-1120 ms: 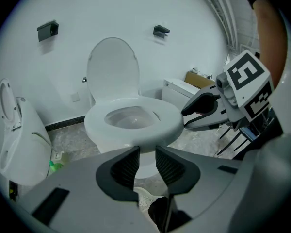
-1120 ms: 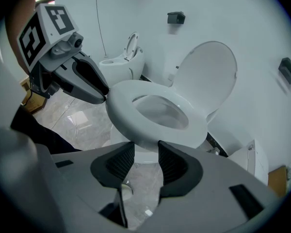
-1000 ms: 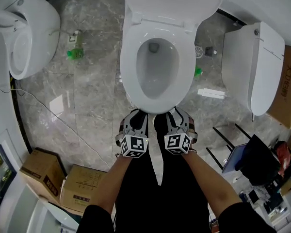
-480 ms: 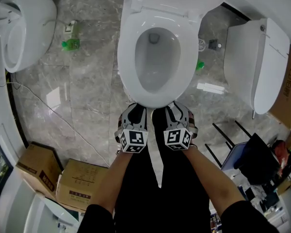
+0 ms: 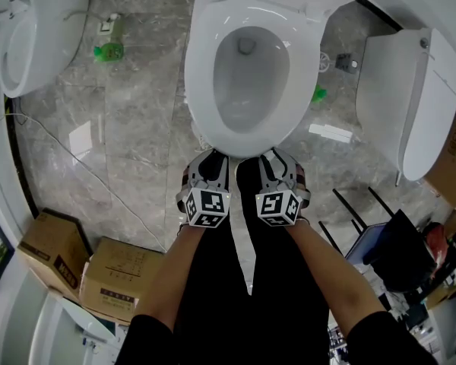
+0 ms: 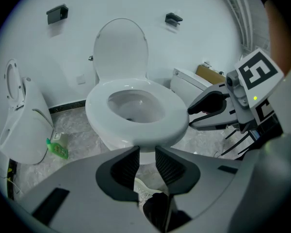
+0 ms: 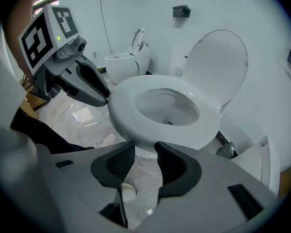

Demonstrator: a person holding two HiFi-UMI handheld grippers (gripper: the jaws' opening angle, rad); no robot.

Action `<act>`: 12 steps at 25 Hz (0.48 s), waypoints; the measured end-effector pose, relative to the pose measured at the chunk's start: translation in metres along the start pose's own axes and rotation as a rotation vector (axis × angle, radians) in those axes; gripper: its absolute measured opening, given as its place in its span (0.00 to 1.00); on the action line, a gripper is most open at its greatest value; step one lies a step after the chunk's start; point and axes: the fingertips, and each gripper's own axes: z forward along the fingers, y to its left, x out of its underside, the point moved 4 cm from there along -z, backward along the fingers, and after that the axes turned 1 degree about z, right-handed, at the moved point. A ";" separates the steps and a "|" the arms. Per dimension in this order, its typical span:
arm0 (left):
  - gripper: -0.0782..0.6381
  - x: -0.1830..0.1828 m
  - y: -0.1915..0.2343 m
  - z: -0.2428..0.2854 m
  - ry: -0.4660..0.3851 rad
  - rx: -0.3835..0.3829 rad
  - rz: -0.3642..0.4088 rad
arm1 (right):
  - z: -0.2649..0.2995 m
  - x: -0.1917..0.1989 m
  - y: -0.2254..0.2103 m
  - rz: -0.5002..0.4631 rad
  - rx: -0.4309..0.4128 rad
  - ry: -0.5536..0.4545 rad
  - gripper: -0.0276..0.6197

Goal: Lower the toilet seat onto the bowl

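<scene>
Seat [image 5: 200,82] lies flat on the bowl [image 6: 111,143], ring down on the rim wherever the views show it. Lid [image 6: 121,50] stands upright behind, by the wall. Task looks done, so the main risk is catching the lid by mistake and letting it slam shut. Left gripper [image 5: 213,164] and right gripper [image 5: 277,162] hang side by side just off the bowl's front edge, pointing down, fingers of both apart, nothing between. Dropping lower, they could knock the seat's front lip, skew it on its hinges, or bump the shoe [image 6: 144,188] on the floor below.
</scene>
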 end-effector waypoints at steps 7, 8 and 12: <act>0.26 0.011 0.002 0.015 0.016 0.002 -0.009 | 0.015 0.009 0.004 0.014 0.002 -0.007 0.29; 0.26 0.013 0.002 0.017 0.019 0.001 -0.008 | 0.017 0.010 0.004 0.017 0.001 -0.007 0.29; 0.26 0.020 0.002 0.026 0.039 0.001 -0.006 | 0.025 0.016 0.007 0.015 -0.006 -0.004 0.29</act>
